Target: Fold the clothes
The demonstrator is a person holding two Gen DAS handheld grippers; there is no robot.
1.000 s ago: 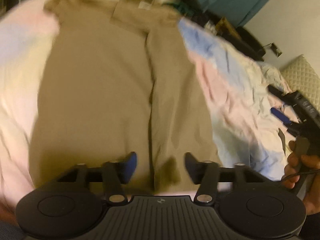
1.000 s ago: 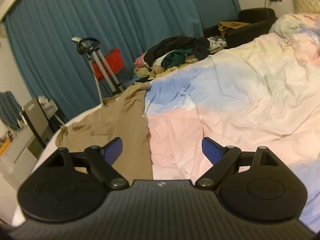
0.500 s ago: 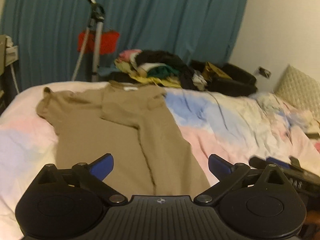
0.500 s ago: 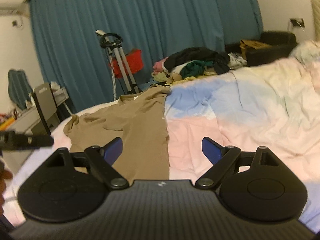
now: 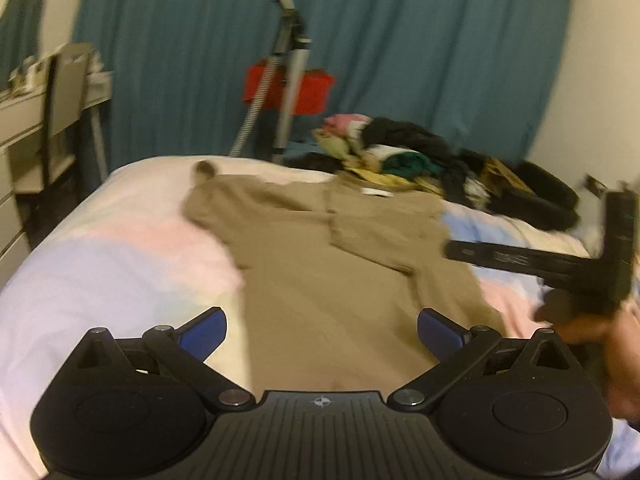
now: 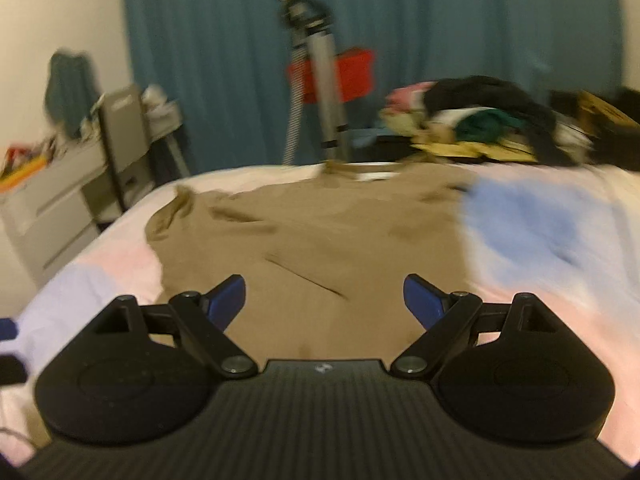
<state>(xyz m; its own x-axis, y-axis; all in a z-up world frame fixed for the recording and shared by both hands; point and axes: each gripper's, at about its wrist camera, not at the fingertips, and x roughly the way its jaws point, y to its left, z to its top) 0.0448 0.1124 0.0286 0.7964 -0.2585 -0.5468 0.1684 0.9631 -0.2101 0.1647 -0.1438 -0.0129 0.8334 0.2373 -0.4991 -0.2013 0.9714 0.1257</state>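
I see the tan shirt (image 5: 320,280) lying flat on the bed (image 5: 100,260), with my left hand-held gripper (image 5: 322,330) and right hand-held gripper (image 6: 324,300) both spread wide above it, holding nothing.

A second ago the left gripper (image 5: 322,332) hung low over the tan shirt (image 5: 340,280) with its fingers narrowed; now it is raised and level, and its fingers are spread wide with nothing between them. The right gripper (image 6: 324,300) has swung over — from the pastel bedspread (image 6: 560,240) on the bed's right side to directly above the shirt, facing the curtain (image 6: 440,20). The shirt itself has not shifted.
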